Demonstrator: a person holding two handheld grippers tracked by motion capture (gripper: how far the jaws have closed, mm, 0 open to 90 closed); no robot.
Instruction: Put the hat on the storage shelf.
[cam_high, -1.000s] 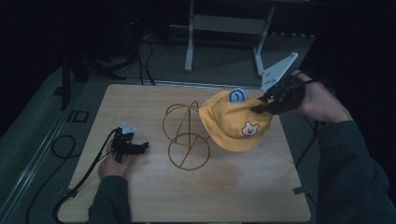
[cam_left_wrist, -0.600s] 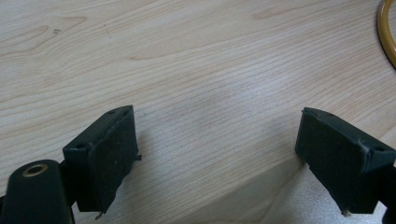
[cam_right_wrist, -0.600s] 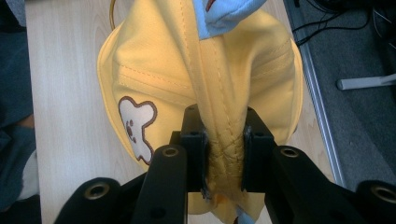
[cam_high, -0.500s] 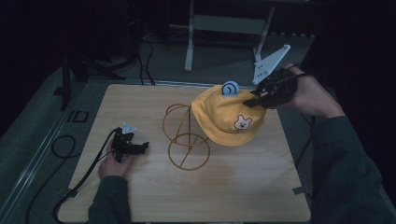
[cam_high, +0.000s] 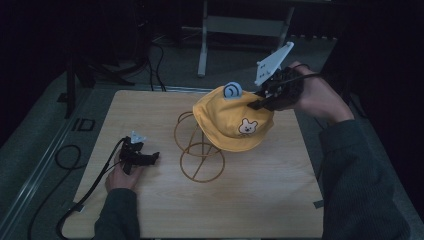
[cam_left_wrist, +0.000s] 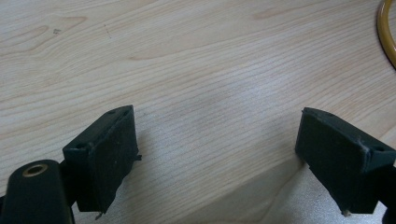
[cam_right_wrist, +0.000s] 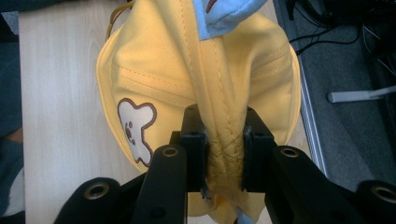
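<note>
Right gripper view puts the yellow hat (cam_right_wrist: 196, 84) squarely between my jaws: the right gripper (cam_right_wrist: 223, 154) is clamped on a bunched fold of the fabric, with the bear patch (cam_right_wrist: 135, 128) hanging to one side of the pinch. From the high view I take the wire stand (cam_high: 197, 150) as my landmark. The hat (cam_high: 232, 117) hangs lifted off the table (cam_high: 150, 205), over the stand's upper loops and slightly to the far right of its round base, its crown toward the stand and its held edge toward my right gripper (cam_high: 257, 102), which sits just beyond the hat on the stand's far-right side. So the stand lies down and to the left of my grip, and I judge the coming move turns on carrying the hat that way until its opening is over the top loop. Whether the fabric already touches the wire I can't quite tell; the hat hides that spot.

My left gripper (cam_high: 150, 157) rests low on the table to the left of the stand, well apart from the hat, jaws spread wide with nothing between them in the left gripper view (cam_left_wrist: 219, 158). The right hand is plainly nearer.
</note>
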